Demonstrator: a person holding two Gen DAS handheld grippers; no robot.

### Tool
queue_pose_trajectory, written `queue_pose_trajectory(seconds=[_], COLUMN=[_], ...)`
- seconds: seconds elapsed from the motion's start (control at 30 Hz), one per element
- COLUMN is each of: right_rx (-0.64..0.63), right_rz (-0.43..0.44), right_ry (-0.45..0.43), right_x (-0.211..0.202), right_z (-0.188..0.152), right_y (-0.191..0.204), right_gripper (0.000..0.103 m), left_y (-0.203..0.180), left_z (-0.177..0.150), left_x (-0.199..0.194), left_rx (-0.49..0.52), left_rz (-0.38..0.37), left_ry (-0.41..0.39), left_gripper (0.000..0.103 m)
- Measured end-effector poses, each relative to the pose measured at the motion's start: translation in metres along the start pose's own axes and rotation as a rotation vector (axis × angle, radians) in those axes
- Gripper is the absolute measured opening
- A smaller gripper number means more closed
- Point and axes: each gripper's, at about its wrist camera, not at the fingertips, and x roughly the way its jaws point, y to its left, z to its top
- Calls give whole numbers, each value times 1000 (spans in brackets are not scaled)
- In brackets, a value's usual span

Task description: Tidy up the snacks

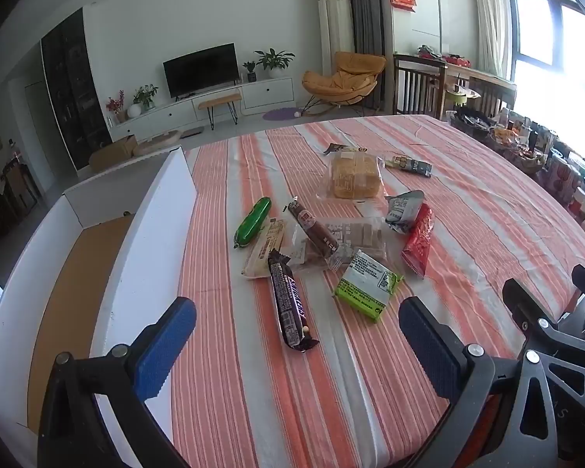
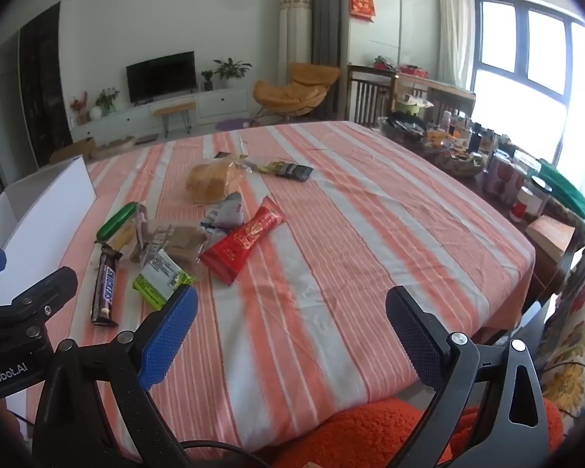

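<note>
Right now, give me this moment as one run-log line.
left claw: open, empty | right claw: open, empty | snacks loose on striped tablecloth | Snickers bar nearest left claw | white box at left holds no visible snacks

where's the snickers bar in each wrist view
Left wrist: the Snickers bar lies low centre, between the open left gripper fingers, pointing away.
Right wrist: the bar lies at lower left, left of the open right gripper.
Shared landmark: the green-and-white packet just right of it.

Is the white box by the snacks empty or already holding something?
Apparently empty: the left wrist view shows the white box open-topped, only bare brown floor inside, though its near end is hidden.
</note>
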Motion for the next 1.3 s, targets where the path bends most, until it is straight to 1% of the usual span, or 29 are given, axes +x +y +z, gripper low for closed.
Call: queue_pose_trajectory(seconds=[0.07,0.27,0.33,0.5,0.53,0.6,1.3], right_rx=[0,16,-24,-21,-20,-15,-9], right_rz=[-1,8,-9,-5,-5,-3,-1], right_ry=[0,16,-38,-23,-39,-39,-41], right_x=[-2,-2,-29,-20,-16,-11,-12], right_z=[0,3,4,10,2,1,2], right_y=[1,-2,16,11,6,4,2], right_gripper=[99,99,99,99,99,99,99], left_y=[-4,4,4,3,3,1,-1], left_z=[-1,-1,-1,-4,-4,-5,-6], left_x=[4,1,2,5,6,7,7], left_rx=[10,-18,-20,-22,-21,-17,-22], left_rz=[16,11,10,3,0,-1,-19], left_ry=[10,2,7,26,30,33,32], left_gripper=[103,103,103,103,103,103,103])
